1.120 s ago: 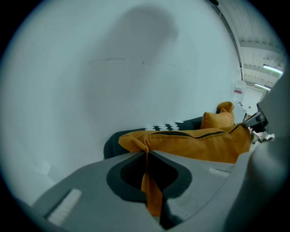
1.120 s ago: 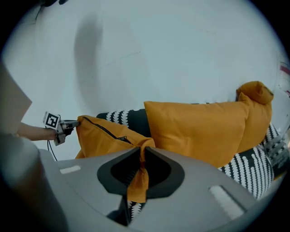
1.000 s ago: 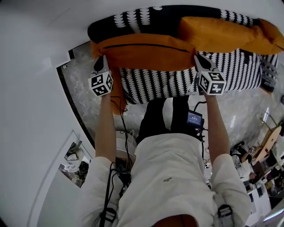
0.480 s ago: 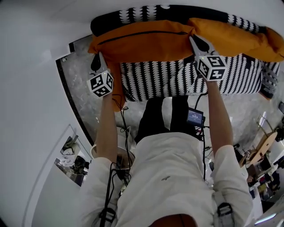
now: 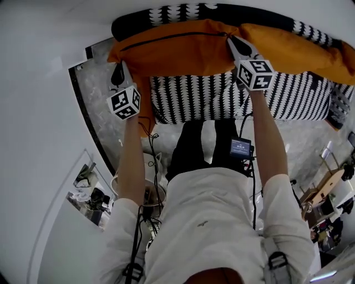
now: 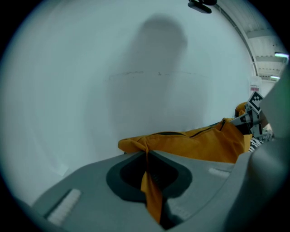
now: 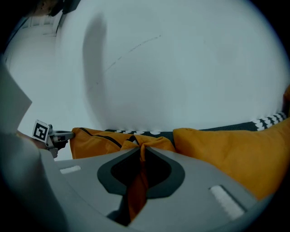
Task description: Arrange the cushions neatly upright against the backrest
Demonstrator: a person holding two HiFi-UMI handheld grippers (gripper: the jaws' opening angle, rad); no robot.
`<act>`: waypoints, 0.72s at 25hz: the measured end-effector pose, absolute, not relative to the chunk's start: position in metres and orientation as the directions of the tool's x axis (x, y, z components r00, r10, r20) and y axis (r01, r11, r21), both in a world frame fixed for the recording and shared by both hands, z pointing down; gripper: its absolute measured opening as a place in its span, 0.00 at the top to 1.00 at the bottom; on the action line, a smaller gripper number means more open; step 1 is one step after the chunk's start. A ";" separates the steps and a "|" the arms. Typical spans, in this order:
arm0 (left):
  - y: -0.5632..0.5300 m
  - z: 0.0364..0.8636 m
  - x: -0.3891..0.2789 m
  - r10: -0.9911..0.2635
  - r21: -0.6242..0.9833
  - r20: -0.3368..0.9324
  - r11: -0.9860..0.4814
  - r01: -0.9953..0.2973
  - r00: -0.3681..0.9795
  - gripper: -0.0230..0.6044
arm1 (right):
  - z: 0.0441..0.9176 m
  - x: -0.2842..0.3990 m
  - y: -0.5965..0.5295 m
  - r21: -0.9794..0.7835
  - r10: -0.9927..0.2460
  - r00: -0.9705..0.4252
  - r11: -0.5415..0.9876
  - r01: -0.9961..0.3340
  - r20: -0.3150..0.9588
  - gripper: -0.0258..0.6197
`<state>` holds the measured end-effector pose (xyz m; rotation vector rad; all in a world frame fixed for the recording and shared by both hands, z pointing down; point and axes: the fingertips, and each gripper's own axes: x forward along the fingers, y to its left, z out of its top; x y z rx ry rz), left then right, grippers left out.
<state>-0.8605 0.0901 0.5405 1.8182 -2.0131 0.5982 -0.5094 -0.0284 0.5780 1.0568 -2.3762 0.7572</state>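
An orange cushion (image 5: 177,52) with a dark zip hangs between my two grippers over the black-and-white patterned sofa (image 5: 222,97). My left gripper (image 5: 117,72) is shut on the cushion's left corner (image 6: 136,146); orange fabric runs down between its jaws. At the cushion's right corner (image 7: 142,149) my right gripper (image 5: 232,41) is shut on the fabric too. A second orange cushion (image 5: 294,41) leans against the backrest (image 5: 183,14) to the right, and it fills the right side of the right gripper view (image 7: 235,145).
A white wall (image 6: 136,68) rises behind the sofa. Grey marbled floor (image 5: 100,105) shows at the sofa's left end. Cables (image 5: 152,150) and a small screen device (image 5: 240,147) hang by the person's legs. Clutter sits at the lower left (image 5: 89,194) and lower right (image 5: 327,183).
Both grippers have carried the orange cushion up and back toward the backrest. The right gripper moved farther, up and to the left; the cushion now lies closer to the sofa's back edge.
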 end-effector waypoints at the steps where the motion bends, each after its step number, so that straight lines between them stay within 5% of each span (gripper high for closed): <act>1: 0.088 0.543 -0.860 -0.839 -0.080 0.535 0.070 -0.994 -0.102 0.93 | 0.585 -0.509 -0.030 -0.301 -0.529 -0.613 0.560 -0.772 0.586 0.88; 9: 0.076 0.570 -0.863 -0.793 -0.155 0.588 0.083 -0.984 -0.159 0.84 | 0.601 -0.499 -0.041 -0.257 -0.503 -0.570 0.561 -0.787 0.649 0.86; 18: 0.107 0.556 -0.847 -0.782 -0.114 0.607 0.089 -0.989 -0.140 0.62 | 0.552 -0.465 -0.003 -0.216 -0.510 -0.591 0.615 -0.758 0.625 0.47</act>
